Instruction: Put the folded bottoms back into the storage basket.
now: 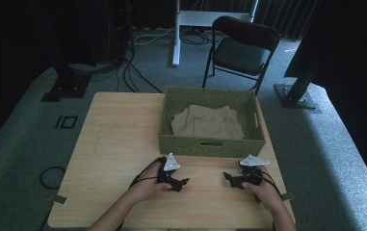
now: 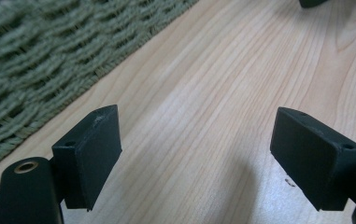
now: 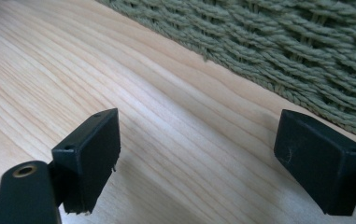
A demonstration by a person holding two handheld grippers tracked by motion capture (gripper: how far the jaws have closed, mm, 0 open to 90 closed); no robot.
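Both pairs of jaws stand spread wide with nothing between them but bare wood: in the left gripper view the left gripper [image 2: 196, 154] looks along the worktop [image 2: 222, 93] with the woven basket [image 2: 40, 60] at the upper left of the frame, and in the right gripper view the right gripper [image 3: 196, 156] has the same basket wall at the upper right. In the high view the two sit low over the near edge of the worktop, left gripper at lower centre-left and right gripper at lower centre-right, their tips turned toward each other. The beige cloth [image 1: 209, 122] lies crumpled inside the basket, above and between them in the frame, well apart from either pair of jaws. To reach it well, I judge each gripper should rise over the basket's near rim, keep the jaws wide, and come down on opposite edges of the cloth without snagging the weave.
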